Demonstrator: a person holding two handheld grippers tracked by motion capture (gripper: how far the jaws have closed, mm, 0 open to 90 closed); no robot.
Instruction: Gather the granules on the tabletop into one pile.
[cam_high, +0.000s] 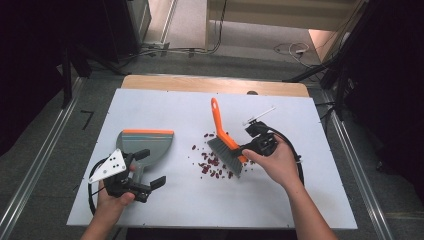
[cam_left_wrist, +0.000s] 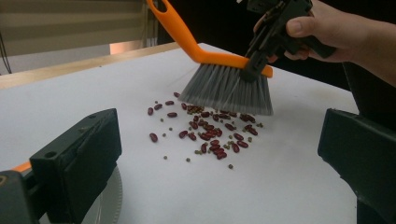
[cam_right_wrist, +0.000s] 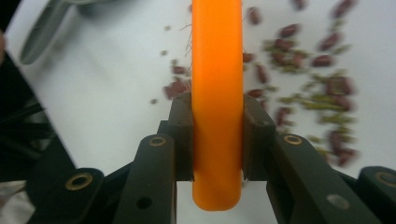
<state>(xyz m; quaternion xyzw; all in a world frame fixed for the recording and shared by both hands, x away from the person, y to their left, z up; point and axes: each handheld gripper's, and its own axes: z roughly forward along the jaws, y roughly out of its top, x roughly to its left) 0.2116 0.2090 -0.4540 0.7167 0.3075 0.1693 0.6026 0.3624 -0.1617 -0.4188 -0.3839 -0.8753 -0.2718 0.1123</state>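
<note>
Holding my left tongs (cam_high: 145, 186) close to me, I keep their jaws wide with nothing in them. They wait just beside the dustpan (cam_high: 145, 145), near its handle end, but they do not grip it. The dustpan lies flat on the white table (cam_high: 165, 210) with no beans in it that I can see.

A bit farther out, the beans (cam_left_wrist: 212, 135) lie in a loose pile on the table, well apart from the dustpan. My right tongs (cam_high: 252, 150) squeeze the orange back of the brush (cam_left_wrist: 224, 88). Its grey bristles rest at the far edge of the pile.

I think my sweeping has only just started. All the beans need pushing into the dustpan, and I need to grab the dustpan too.
</note>
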